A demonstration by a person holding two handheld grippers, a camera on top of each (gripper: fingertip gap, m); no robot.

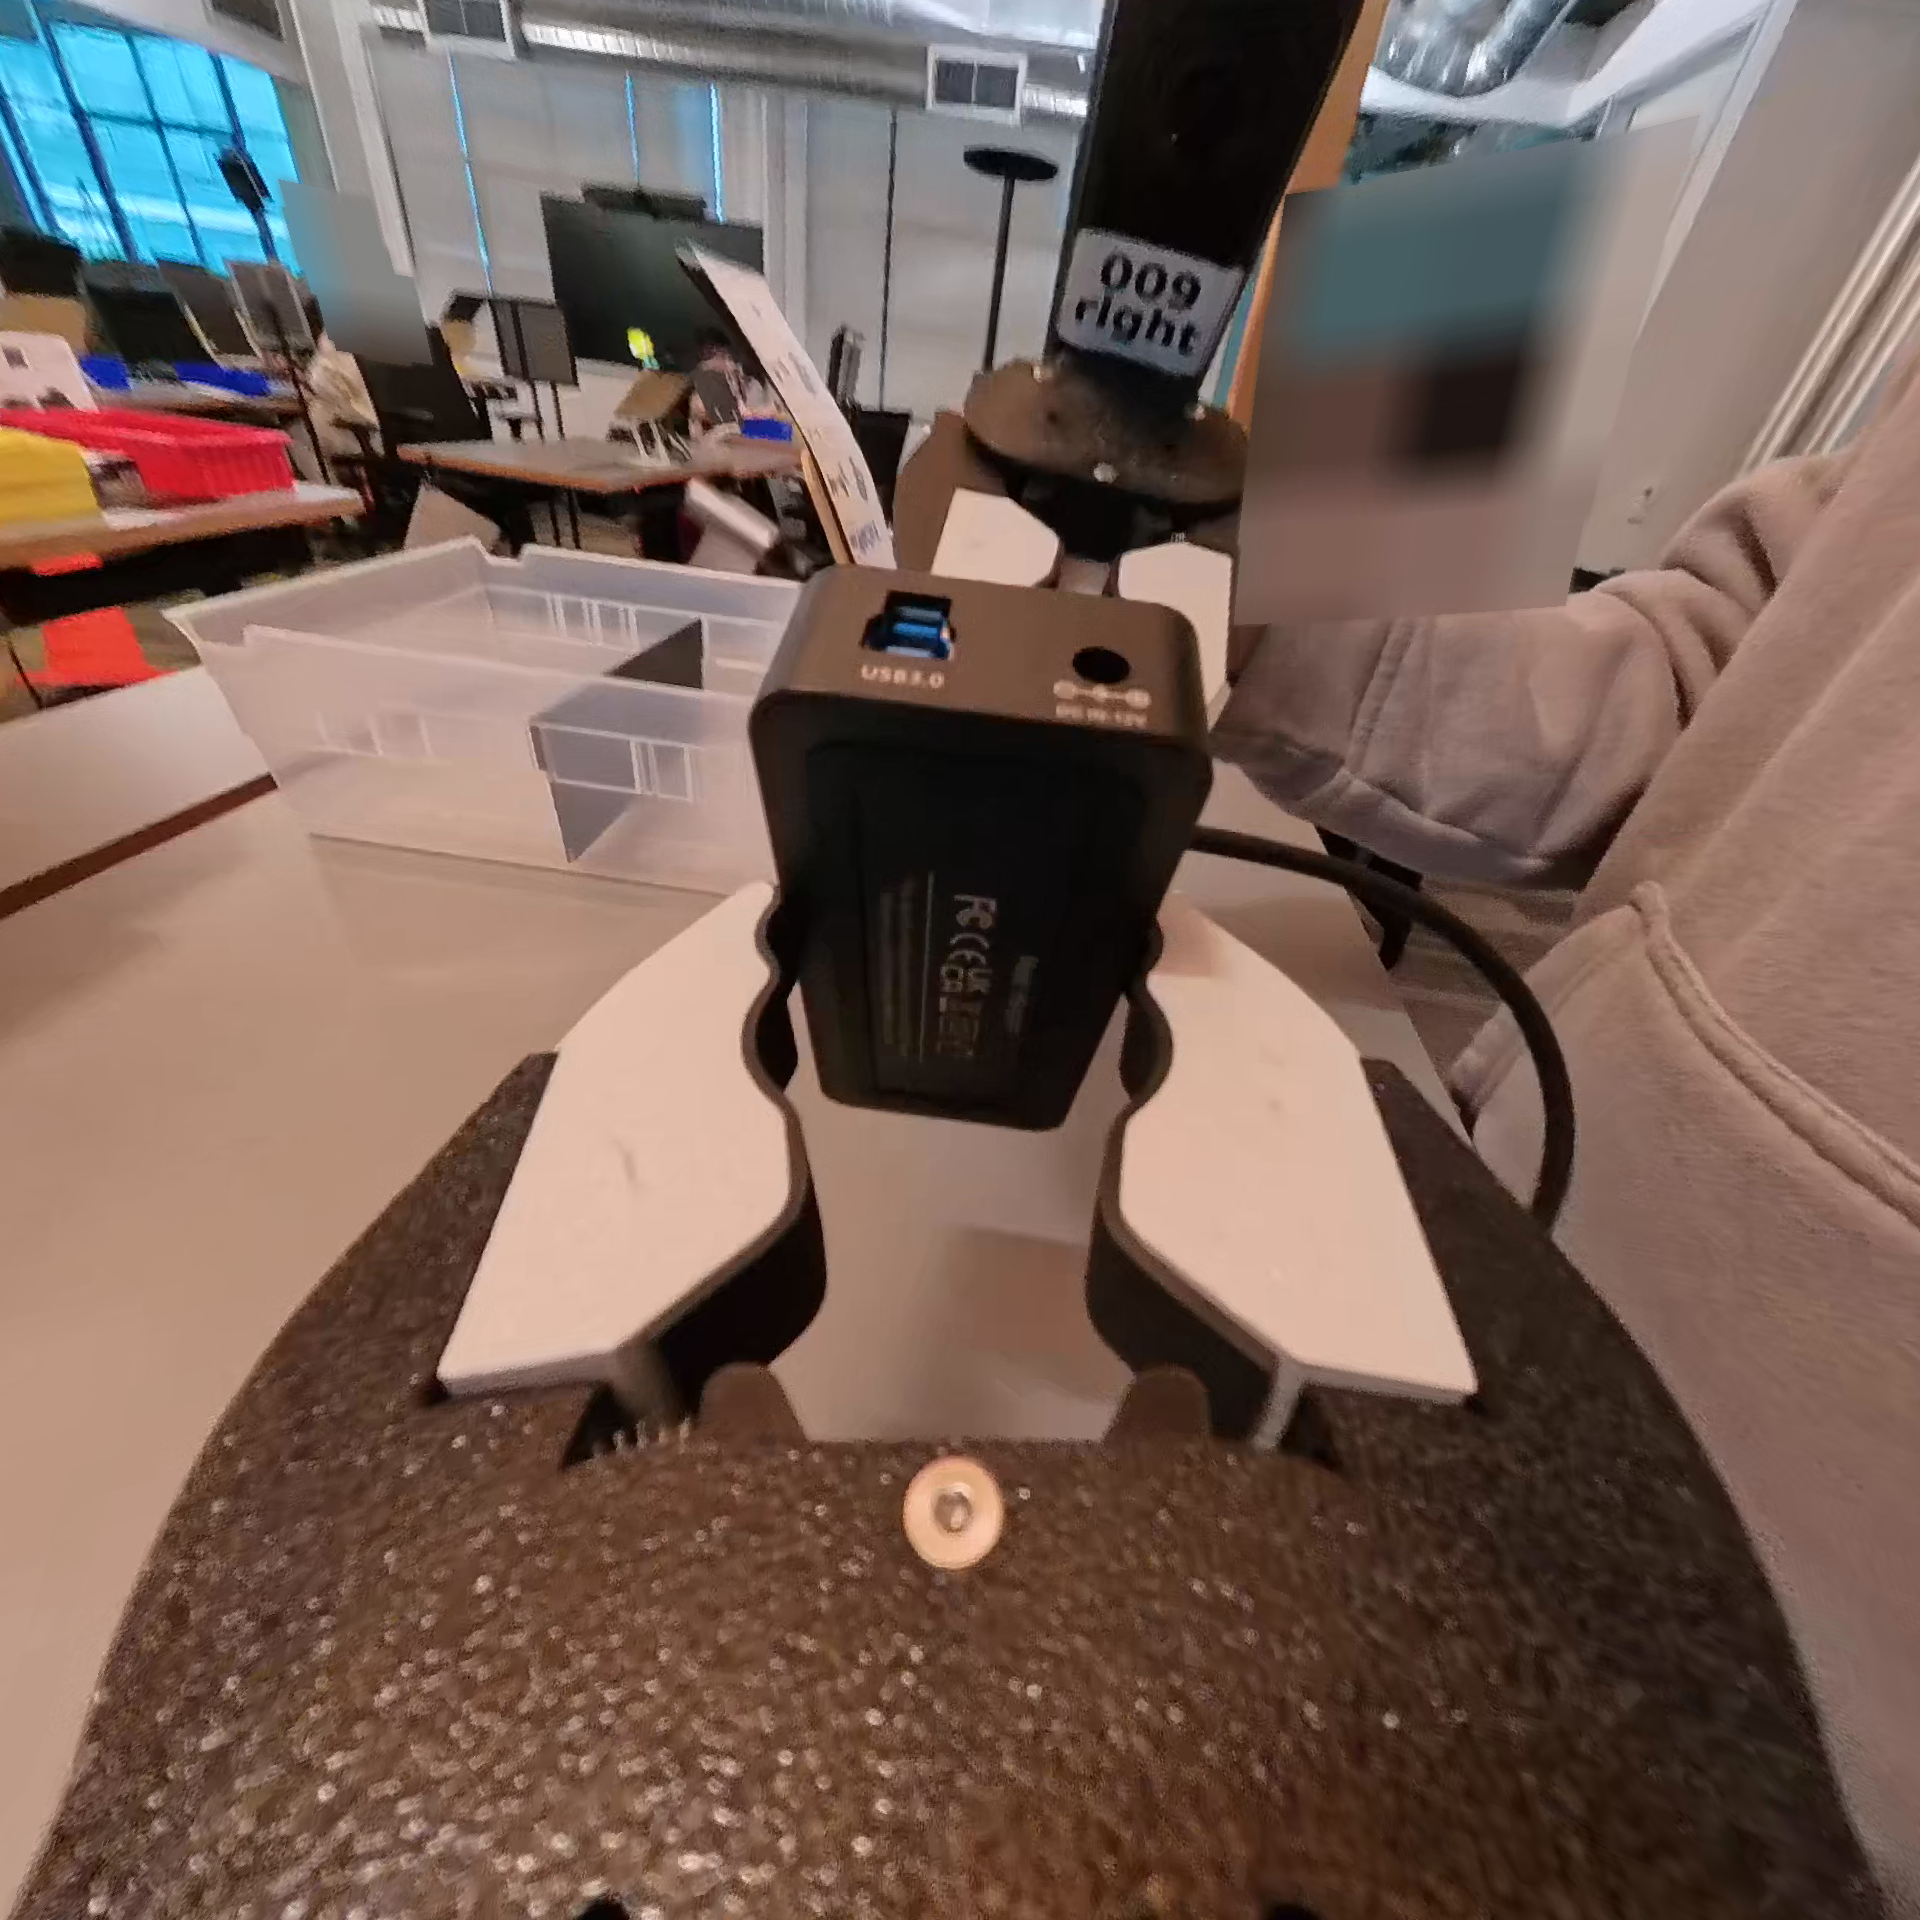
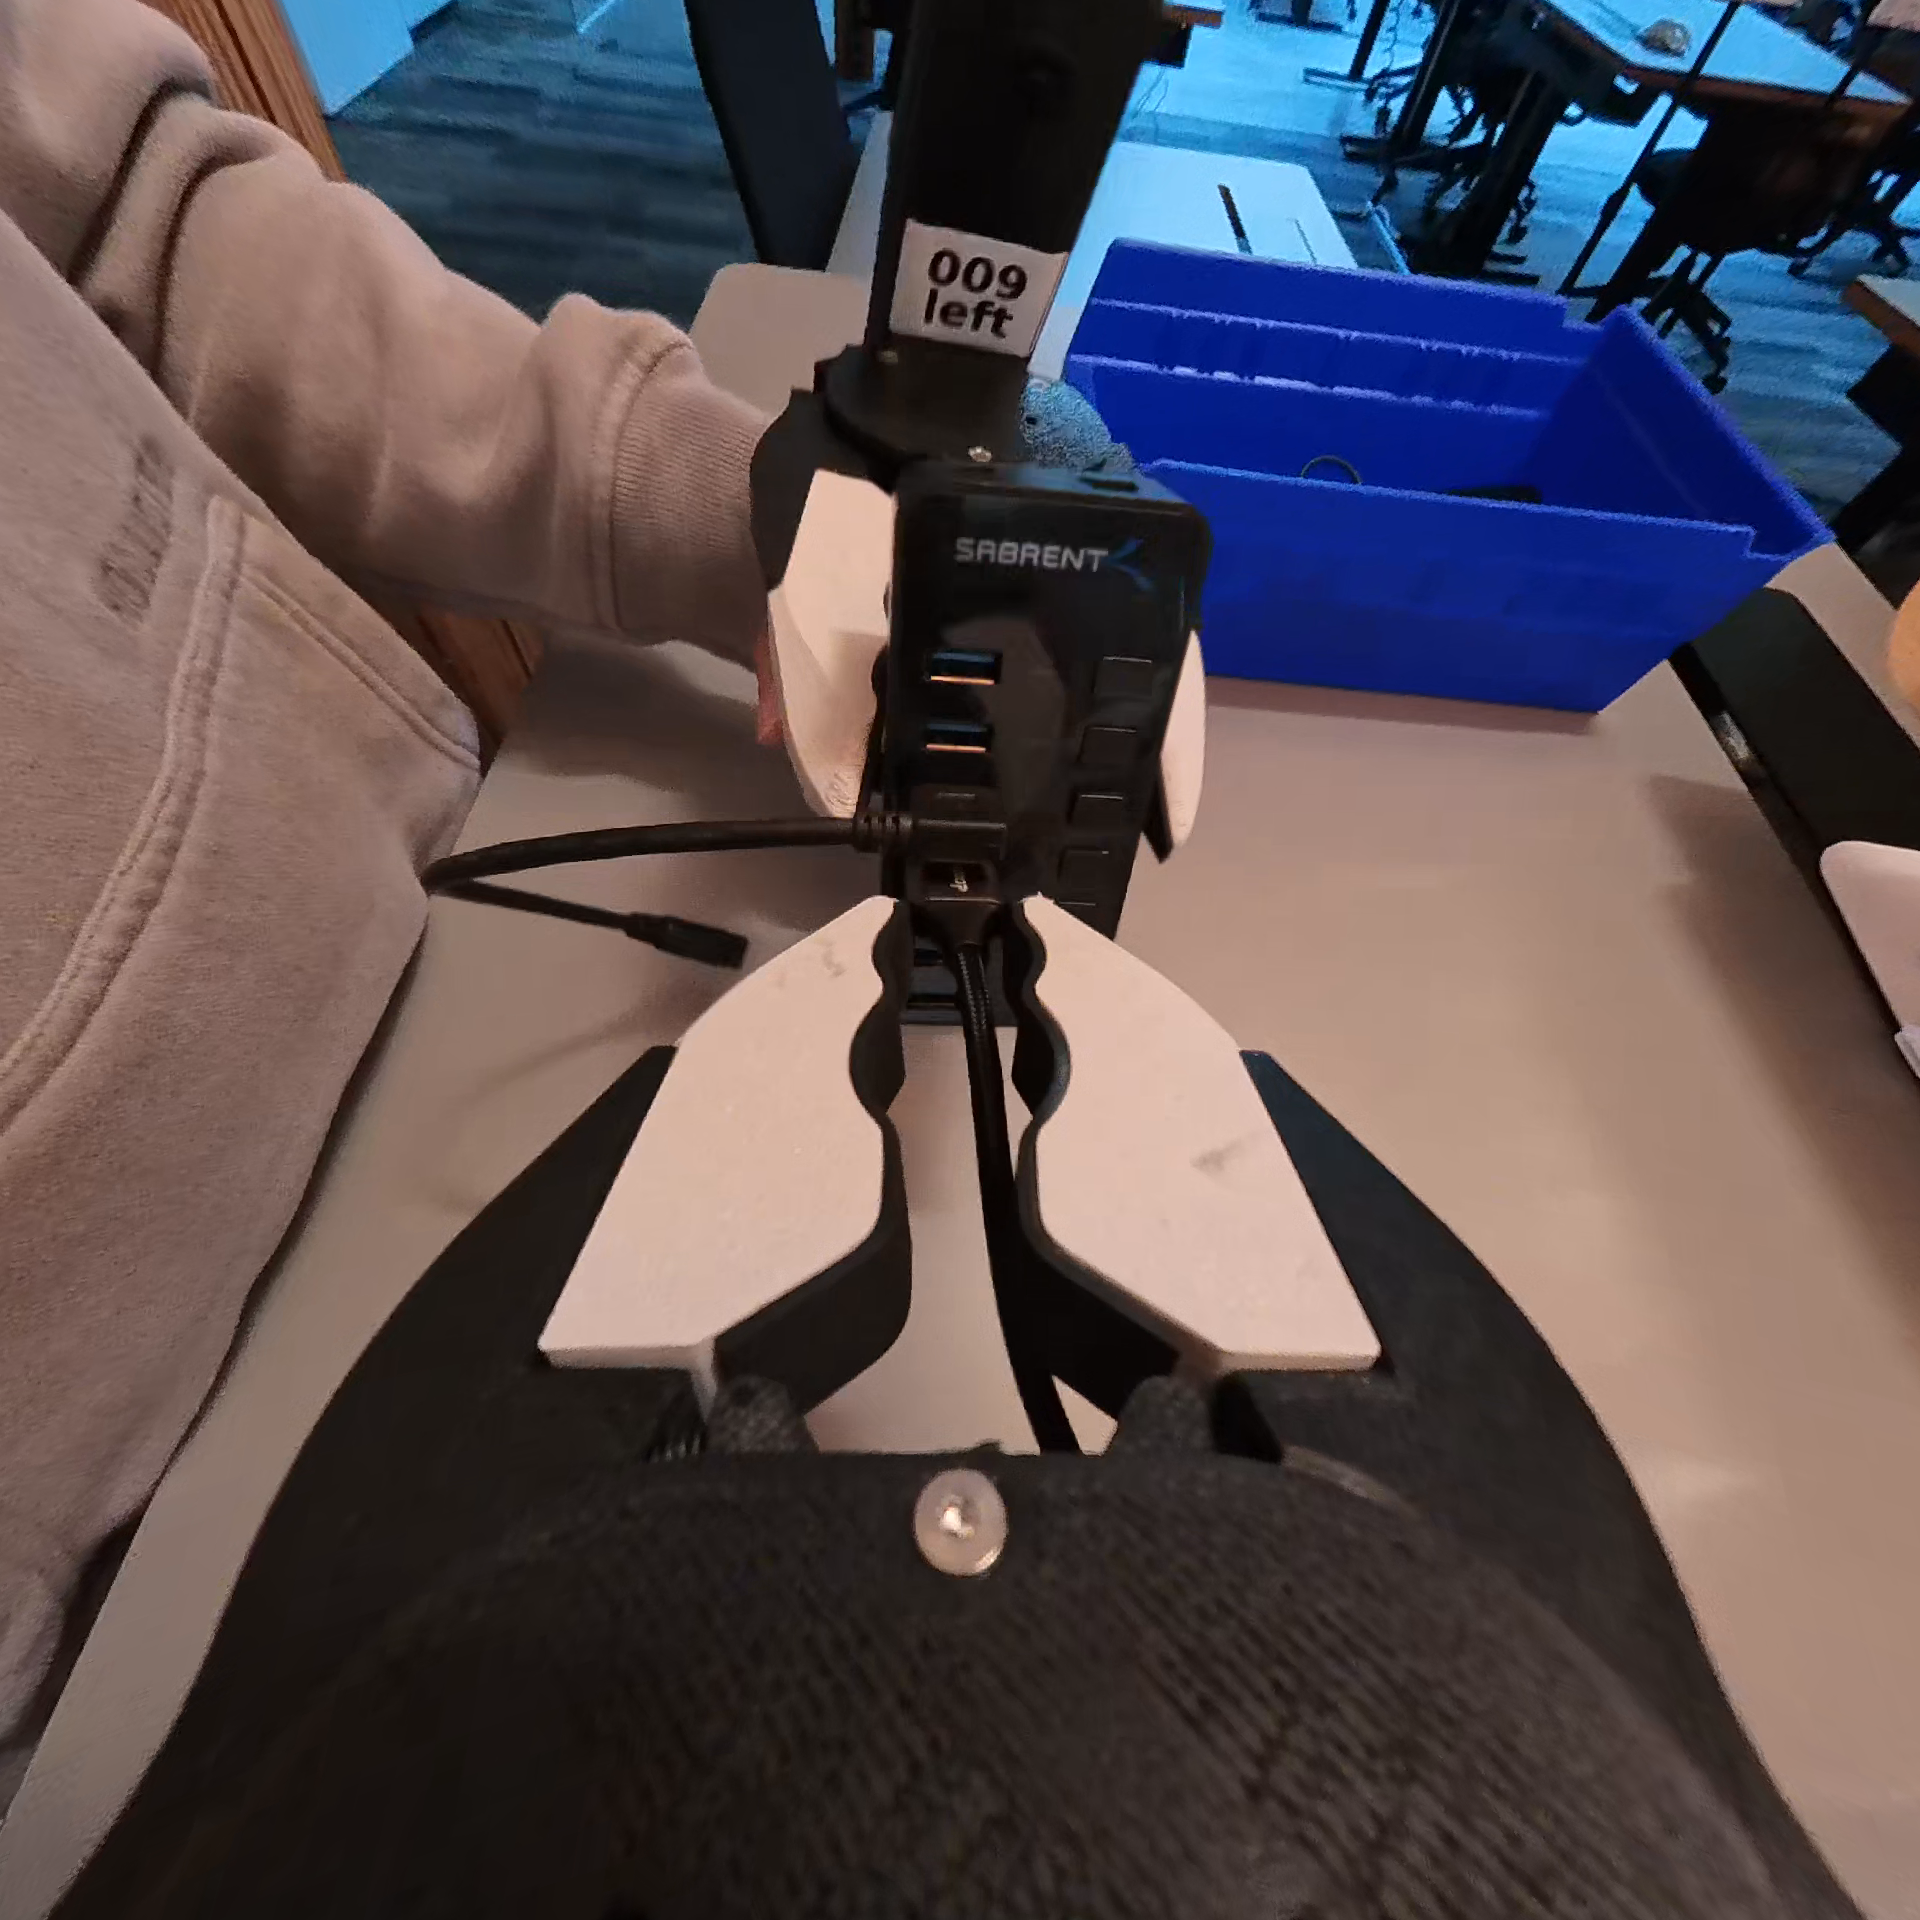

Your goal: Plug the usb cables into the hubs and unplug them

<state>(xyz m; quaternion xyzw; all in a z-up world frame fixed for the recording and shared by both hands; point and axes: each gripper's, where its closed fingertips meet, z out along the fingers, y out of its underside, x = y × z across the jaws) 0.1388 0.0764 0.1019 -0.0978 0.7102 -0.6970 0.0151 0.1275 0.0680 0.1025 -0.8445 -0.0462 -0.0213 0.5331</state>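
Black box-shaped plastic usb hub (image 2: 1039, 675) being clamped upright by left hand-held gripper (image 1: 961, 956). Black usb plug (image 2: 954, 883) being pinched by right hand-held gripper (image 2: 956, 920) at lower port. Seating or pulling: cannot be told. Straight axial motion likely being called for next.

Left gripper (image 1: 961, 977): two white, wavy-edged fingers (image 1: 644, 1174) on black inner pads, seated in a speckled black body with one silver screw (image 1: 953, 1512) at six o'clock. Right gripper (image 2: 956, 935): identical white fingers (image 2: 743, 1153), black textured body, silver screw (image 2: 958, 1524). Operator wears a beige hooded sweatshirt (image 2: 208, 790) with ribbed cuffs.
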